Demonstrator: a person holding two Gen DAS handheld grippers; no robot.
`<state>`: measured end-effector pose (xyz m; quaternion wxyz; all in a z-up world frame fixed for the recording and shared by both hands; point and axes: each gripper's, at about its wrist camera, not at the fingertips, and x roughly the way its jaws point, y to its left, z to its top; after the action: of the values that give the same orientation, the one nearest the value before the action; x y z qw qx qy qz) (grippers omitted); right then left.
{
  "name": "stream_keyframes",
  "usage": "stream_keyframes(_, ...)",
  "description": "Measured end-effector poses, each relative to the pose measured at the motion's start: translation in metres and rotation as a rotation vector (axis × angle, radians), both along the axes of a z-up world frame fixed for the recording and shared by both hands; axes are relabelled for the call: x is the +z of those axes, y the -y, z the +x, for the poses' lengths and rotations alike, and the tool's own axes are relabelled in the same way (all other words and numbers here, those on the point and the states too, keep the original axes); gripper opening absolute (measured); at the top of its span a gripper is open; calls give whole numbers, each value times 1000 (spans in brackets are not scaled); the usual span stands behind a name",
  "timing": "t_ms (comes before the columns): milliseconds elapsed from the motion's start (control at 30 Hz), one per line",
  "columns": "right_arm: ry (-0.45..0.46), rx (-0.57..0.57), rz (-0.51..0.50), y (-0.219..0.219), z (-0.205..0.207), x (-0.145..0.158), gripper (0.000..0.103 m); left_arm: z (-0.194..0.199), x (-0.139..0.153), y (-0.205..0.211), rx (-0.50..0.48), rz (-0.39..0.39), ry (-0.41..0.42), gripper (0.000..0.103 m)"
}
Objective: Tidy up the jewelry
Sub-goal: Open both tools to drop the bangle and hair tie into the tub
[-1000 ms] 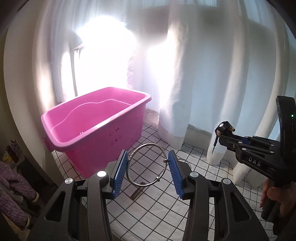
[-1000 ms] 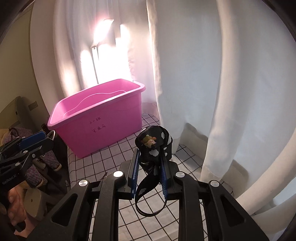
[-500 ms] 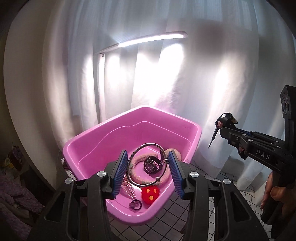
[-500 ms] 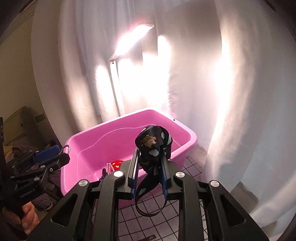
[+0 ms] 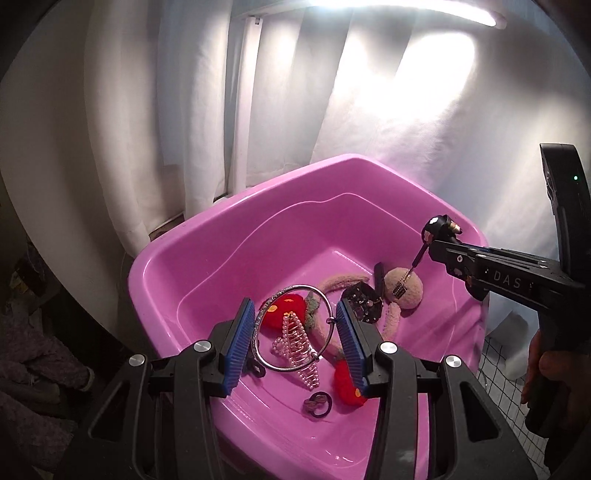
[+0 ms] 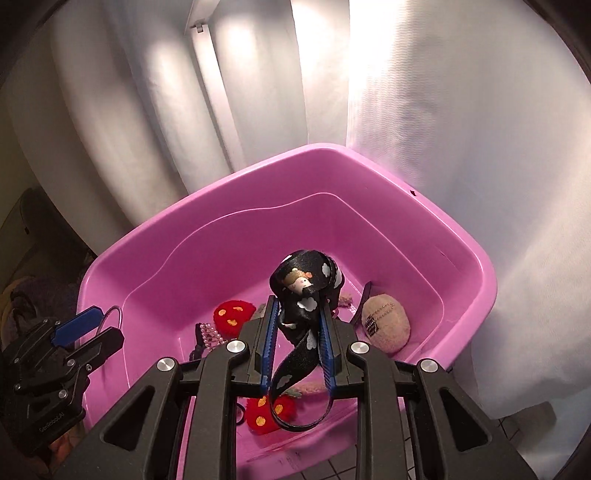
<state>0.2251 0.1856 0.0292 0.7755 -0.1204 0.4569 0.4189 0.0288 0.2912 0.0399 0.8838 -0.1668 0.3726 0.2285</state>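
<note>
A pink plastic tub (image 5: 332, 164) fills both views. My left gripper (image 5: 295, 314) hangs over its near side, shut on a thin silver bangle (image 5: 275, 367) that stands upright between the blue pads. My right gripper (image 6: 298, 306) is also over the tub (image 6: 325, 149), shut on a black strap with white clouds and a cartoon charm (image 6: 306, 273); its loop dangles below the jaws. In the tub lie a red strawberry plush (image 5: 284, 314), a pearl hair clip (image 5: 295, 343), a beige plush (image 5: 404, 288) and a black hair tie (image 5: 317, 404). The right gripper (image 5: 439, 236) shows at the right, the left gripper (image 6: 92, 325) at the far left.
White curtains (image 5: 221, 110) hang close behind the tub, under a bright lamp bar (image 5: 406, 11). A checked cloth (image 5: 495, 373) shows beside the tub's right side. Dark clothing (image 5: 33, 350) is piled to the left. A hand (image 5: 546, 369) holds the right gripper's handle.
Both grippers have swung from beside the tub to above its open inside, so its contents now show. The bangle and the strap stay gripped as before.
</note>
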Motion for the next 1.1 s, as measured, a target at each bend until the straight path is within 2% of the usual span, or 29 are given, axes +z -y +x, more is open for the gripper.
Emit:
stream_keyframes(167,-54,-8,-82,-15,15,-18,21,17,-15,-13,14,-66,-91,45)
stream_keyframes(333,-53,-16,-125,-30,26,-28,21,28,-18,-17,26,-57,-140,46)
stream_keyframes(367,-49,-16,-138,-32,28,-30,25,29,-18,-18,29,-59,-143,47)
stream_keyframes(400,-45,-18,-145,-33,29,-31,31,29,-17,-20,31,-63,-145,55)
stream_keyframes(433,-43,-18,-149,-33,30,-31,47,29,-17,-21,33,-65,-144,67)
stream_keyframes(467,-36,-22,-149,-33,30,-30,57,28,-15,-21,36,-58,-139,71)
stream_keyframes(500,-26,-29,-144,-32,31,-28,58,27,-13,-20,39,-45,-133,74)
stream_keyframes(667,13,-26,-145,-31,28,-23,58,26,-13,-19,41,-31,-144,74)
stream_keyframes(1100,11,-19,-131,-25,20,-15,58,16,-7,-14,52,-25,-135,74)
